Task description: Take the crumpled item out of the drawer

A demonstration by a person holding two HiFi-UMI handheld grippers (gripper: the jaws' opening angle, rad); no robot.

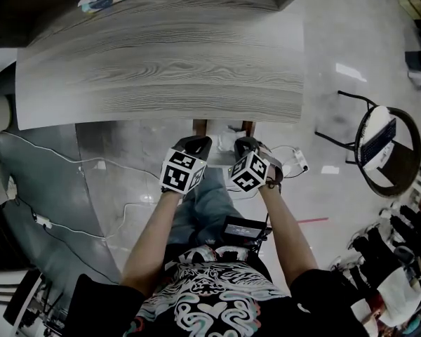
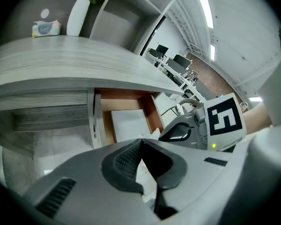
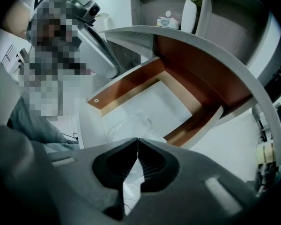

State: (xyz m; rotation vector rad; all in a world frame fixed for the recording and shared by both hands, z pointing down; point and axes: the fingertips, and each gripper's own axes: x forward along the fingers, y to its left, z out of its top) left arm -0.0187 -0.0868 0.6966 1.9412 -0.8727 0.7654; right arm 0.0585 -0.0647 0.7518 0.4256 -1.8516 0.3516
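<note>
The drawer [image 1: 199, 126] under the grey desk stands pulled out, with brown walls [image 3: 131, 86] and a white bottom [image 2: 127, 122]. A white crumpled item [image 1: 229, 140] lies at the drawer's front, and it also shows just past my jaw tips as a crumpled item [image 3: 130, 125] [image 2: 155, 133]. My left gripper [image 1: 196, 144] [image 2: 140, 141] hovers over the drawer's front left, shut, tips touching. My right gripper [image 1: 244, 145] [image 3: 137, 140] hangs beside it over the front right, also shut, nothing visibly clamped. The right gripper's marker cube [image 2: 223, 117] shows in the left gripper view.
The grey wooden desk top [image 1: 161, 62] overhangs the drawer. A tissue pack [image 2: 46, 28] and a white vase [image 2: 77, 15] stand at its back under shelves. A round chair [image 1: 387, 149] stands to the right. White cables [image 1: 63, 156] run over the floor at left.
</note>
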